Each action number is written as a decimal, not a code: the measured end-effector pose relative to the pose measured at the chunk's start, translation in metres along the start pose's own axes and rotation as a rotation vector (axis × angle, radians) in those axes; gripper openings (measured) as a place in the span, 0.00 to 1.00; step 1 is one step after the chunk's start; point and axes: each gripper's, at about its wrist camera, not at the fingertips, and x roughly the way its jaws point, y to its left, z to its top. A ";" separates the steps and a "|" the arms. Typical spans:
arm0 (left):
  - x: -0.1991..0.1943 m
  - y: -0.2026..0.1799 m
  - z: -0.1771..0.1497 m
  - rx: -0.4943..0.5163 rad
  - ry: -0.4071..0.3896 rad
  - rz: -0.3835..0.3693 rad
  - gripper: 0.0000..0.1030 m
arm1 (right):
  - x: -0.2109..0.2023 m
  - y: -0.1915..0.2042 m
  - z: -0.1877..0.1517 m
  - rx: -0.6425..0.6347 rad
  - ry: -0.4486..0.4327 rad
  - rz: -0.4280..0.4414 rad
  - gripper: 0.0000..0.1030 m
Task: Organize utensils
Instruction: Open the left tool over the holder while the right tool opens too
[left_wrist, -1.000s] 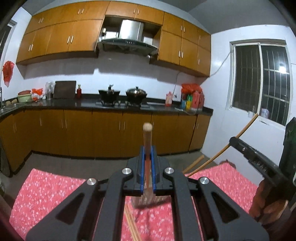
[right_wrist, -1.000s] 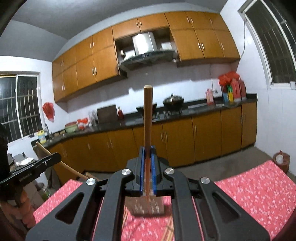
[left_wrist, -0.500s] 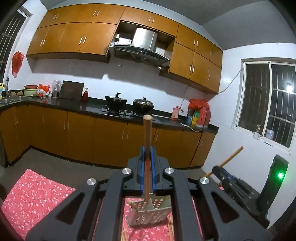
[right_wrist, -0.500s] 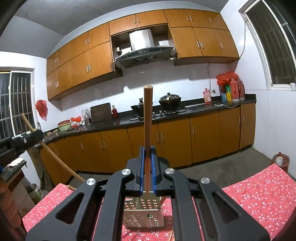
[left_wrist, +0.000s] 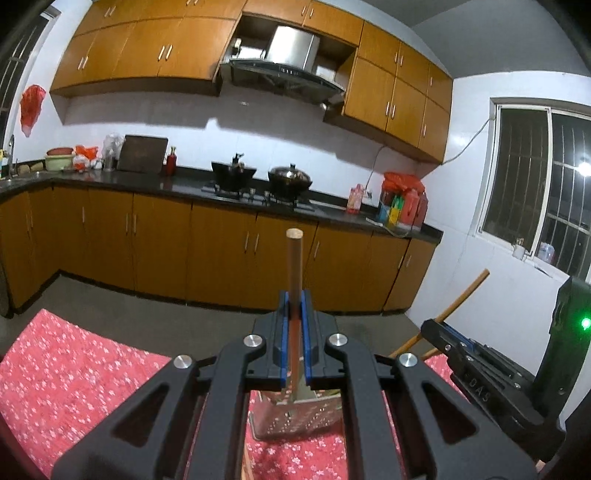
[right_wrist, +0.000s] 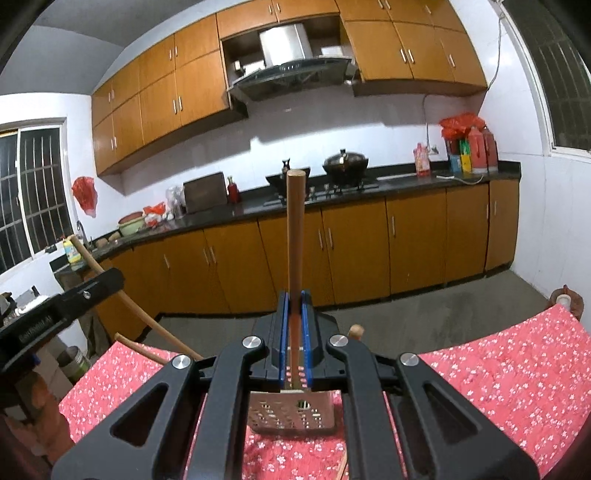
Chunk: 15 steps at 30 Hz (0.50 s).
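Left gripper (left_wrist: 294, 332), right gripper (right_wrist: 294, 332): jaws clamped on one slotted spatula (left_wrist: 295, 415) each (right_wrist: 293, 415). Carry step; next, lower onto red-clothed tabletop (right_wrist: 498, 376), then release.

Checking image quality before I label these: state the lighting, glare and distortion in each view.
Left wrist: fisheye bends the cabinets, dark corner vignette, night window with one lamp glare, sharp gripper shut on a spatula. Right wrist: same bowing and vignette, glare on the wall tiles, spatula crisp.
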 end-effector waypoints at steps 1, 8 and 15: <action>0.005 -0.001 -0.003 0.004 0.016 0.002 0.07 | 0.003 0.001 -0.001 -0.002 0.016 0.002 0.07; 0.010 0.004 -0.013 -0.007 0.060 0.007 0.20 | -0.002 -0.002 -0.004 0.011 0.033 -0.003 0.21; -0.015 0.011 -0.007 -0.031 0.025 0.002 0.21 | -0.038 -0.005 0.002 0.015 -0.037 -0.002 0.27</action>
